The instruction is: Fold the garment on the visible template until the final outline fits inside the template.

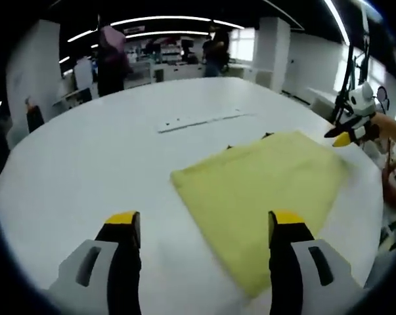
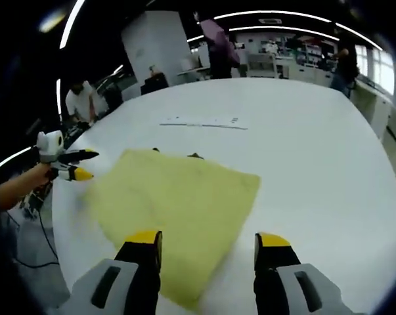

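Observation:
A yellow garment (image 1: pixel 270 187) lies folded into a flat rough square on the round white table (image 1: pixel 106 170). Small dark marks (image 1: pixel 266 136) peek out from under its far edge. My left gripper (image 1: pixel 204 220) is open, its jaws wide apart just above the table, the right jaw over the garment's near corner. The right gripper (image 1: pixel 339 136), held in a hand, hovers by the garment's far right corner. In the right gripper view the garment (image 2: pixel 178 203) lies ahead, and my right gripper (image 2: pixel 209 241) stands open over its near edge. The left gripper (image 2: pixel 86 165) is at the garment's left corner.
A thin white strip (image 1: pixel 201 121) lies on the table beyond the garment, also seen as the strip (image 2: pixel 204 123). The table edge (image 2: pixel 60 216) drops off close to the garment. People (image 1: pixel 111 59) stand by benches at the back; another person (image 2: pixel 79 102) is off the table's left.

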{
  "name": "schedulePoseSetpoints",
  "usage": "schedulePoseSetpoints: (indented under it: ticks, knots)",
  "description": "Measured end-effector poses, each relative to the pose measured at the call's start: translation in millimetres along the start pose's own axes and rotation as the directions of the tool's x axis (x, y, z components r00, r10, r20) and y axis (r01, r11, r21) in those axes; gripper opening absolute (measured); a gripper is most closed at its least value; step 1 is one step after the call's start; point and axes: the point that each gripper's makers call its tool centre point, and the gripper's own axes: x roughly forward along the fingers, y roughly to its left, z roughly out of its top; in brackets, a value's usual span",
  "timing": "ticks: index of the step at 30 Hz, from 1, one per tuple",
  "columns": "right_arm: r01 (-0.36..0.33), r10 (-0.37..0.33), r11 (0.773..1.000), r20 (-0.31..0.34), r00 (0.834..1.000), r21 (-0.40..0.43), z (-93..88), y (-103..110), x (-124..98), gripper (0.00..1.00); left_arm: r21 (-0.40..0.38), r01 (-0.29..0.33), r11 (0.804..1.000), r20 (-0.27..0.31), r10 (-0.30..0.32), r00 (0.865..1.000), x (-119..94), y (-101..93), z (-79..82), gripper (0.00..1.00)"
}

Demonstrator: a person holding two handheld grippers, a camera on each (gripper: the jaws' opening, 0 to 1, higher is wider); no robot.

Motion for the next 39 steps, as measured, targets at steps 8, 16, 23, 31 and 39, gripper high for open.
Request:
schedulePoseSetpoints:
  ticks: [8, 16, 23, 31, 39]
  knots:
    - [-0.038, 0.038, 0.999, -0.012, 0.999, -0.003, -22.3, 14, -7, 0.43, -0.001, 0.019, 1.0, -0.037, -0.019, 0.999, -7, -15.8, -27.5, 0.71]
    - [-0.054, 0.053, 0.998, -0.029, 0.998, -0.029, -41.4, 22, -10, 0.33, -0.001, 0.024, 1.0, -0.082, -0.024, 0.996, -11, -22.6, -48.9, 0.68]
    - [-0.049, 0.049, 0.999, -0.048, 0.998, 0.003, -55.7, 22, -7, 0.24, -0.005, 0.021, 1.0, -0.122, -0.021, 0.992, -10, -26.8, -65.4, 0.63]
    - [-0.021, 0.022, 0.999, -0.04, 0.999, 0.043, -61.8, 16, -6, 0.13, -0.01, 0.02, 1.0, -0.12, -0.021, 0.993, -12, -29.4, -68.8, 0.55]
    - [-0.027, 0.031, 0.997, -0.047, 0.998, 0.077, -67.1, 15, -11, 0.01, -0.07, 0.063, 0.996, -0.116, -0.071, 0.991, -17, -44.6, -71.2, 0.31]
